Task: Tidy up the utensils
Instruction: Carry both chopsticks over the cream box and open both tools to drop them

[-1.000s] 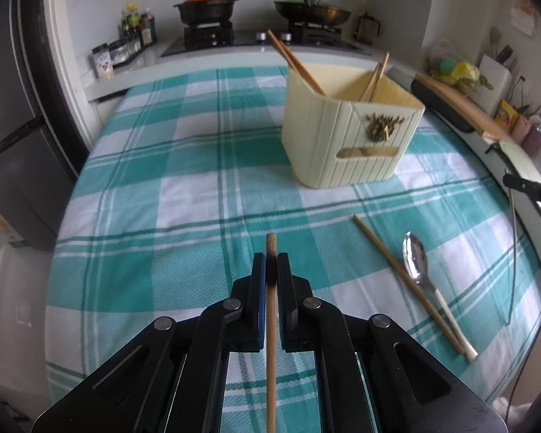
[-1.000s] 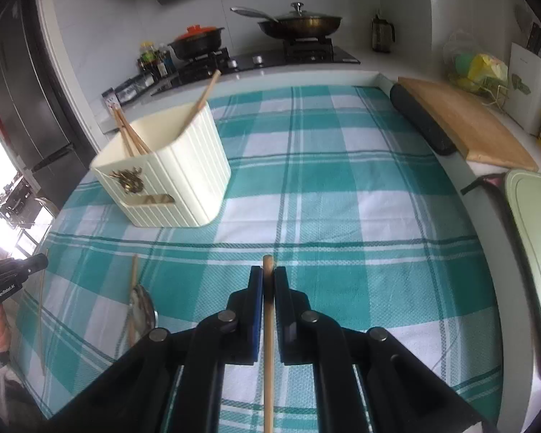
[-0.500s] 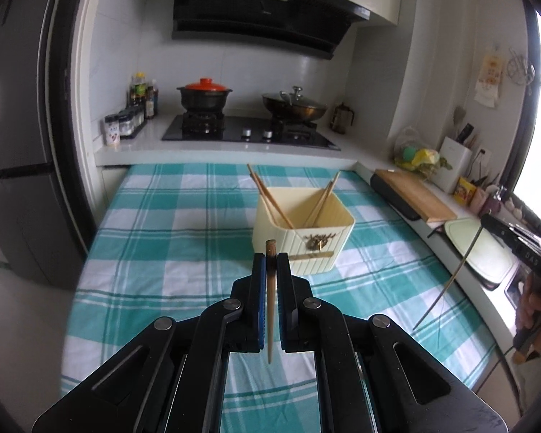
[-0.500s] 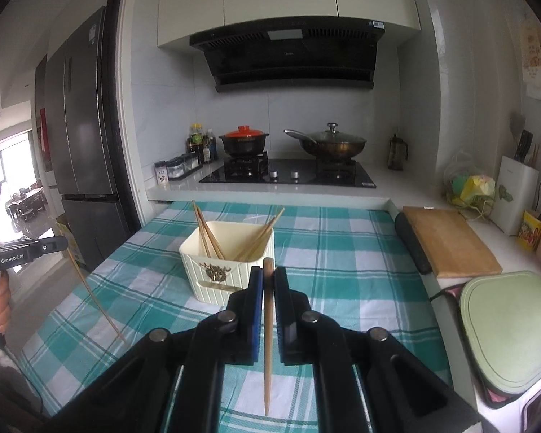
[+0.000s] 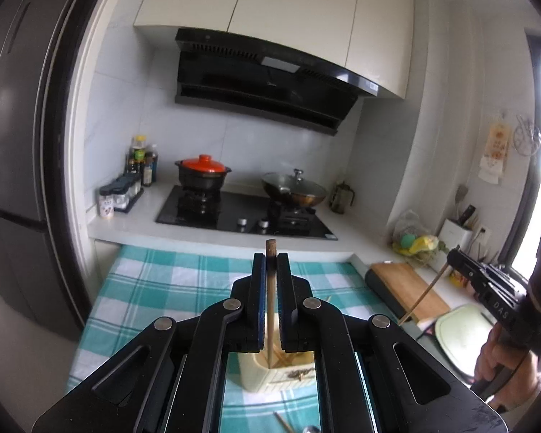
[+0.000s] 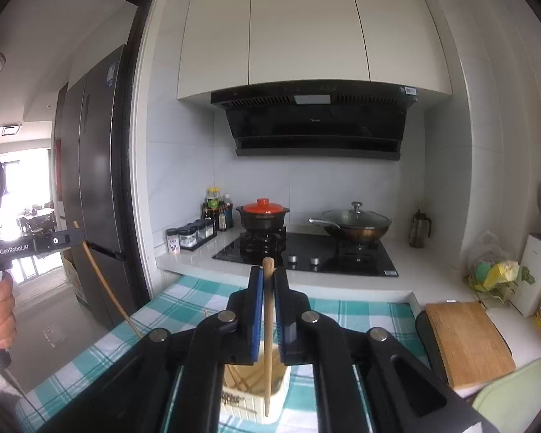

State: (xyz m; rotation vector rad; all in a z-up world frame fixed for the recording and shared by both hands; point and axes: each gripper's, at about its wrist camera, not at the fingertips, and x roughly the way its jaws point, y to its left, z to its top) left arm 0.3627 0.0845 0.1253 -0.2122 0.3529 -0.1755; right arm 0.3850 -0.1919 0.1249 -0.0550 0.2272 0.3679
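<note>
My left gripper (image 5: 271,257) is shut on a wooden chopstick (image 5: 270,306) that hangs down between its pads. Below it stands the cream utensil holder (image 5: 267,375), with chopsticks inside. My right gripper (image 6: 268,274) is shut on another wooden chopstick (image 6: 268,342), whose lower end hangs over the same holder (image 6: 256,404). Both grippers are raised high above the checked tablecloth (image 5: 162,288). In the left wrist view the right gripper (image 5: 451,258) shows at the right with its chopstick (image 5: 423,294). A spoon (image 5: 308,429) and a loose chopstick (image 5: 285,422) lie on the cloth at the bottom edge.
A hob with a red-lidded pot (image 5: 202,173) and a wok (image 5: 294,189) lies behind the table. A wooden cutting board (image 6: 467,339) and a pale green board (image 6: 519,397) sit at the right. A fridge (image 5: 14,180) stands at the left.
Both grippers rose well above the table with their chopsticks and tipped up toward level. The holder moved from ahead of the fingers to below them.
</note>
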